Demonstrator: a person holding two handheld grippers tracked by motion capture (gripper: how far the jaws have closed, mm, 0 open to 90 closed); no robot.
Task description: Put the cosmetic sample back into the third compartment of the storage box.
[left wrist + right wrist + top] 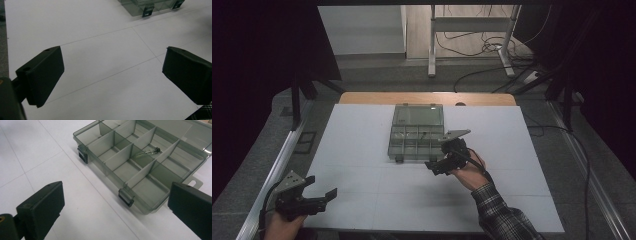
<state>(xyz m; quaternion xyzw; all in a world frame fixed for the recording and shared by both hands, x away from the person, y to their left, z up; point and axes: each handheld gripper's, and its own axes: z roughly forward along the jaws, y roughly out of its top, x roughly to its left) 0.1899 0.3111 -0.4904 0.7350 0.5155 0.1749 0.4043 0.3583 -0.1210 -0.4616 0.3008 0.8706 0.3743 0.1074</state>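
High view: my two handheld grippers work over a white table board (pixel 362 200), where a smoky translucent plastic compartment box (pixel 416 142) lies open at the middle, its lid (pixel 418 115) folded back flat on the far side. The box's long axis runs across the table, left to right, and its two dark front latches (pixel 399 159) face me.

My right gripper (pixel 437 161) hovers just beside the box's near right corner, jaws spread wide and empty, my right hand (pixel 470 172) and plaid sleeve (pixel 502 215) behind it. Right gripper view looks between those parted jaws onto the divided tray, where a small slender clear tube with a dark tip (pixel 147 152) lies in a middle compartment of the far row. It rests diagonally, the dark tip pointing toward the lid side, its other end touching a divider.

My left gripper (pixel 323 191) sits well apart at the near left edge of the board, jaws also wide open with nothing between them. Left gripper view shows bare board between them and the box's latched front edge far ahead.
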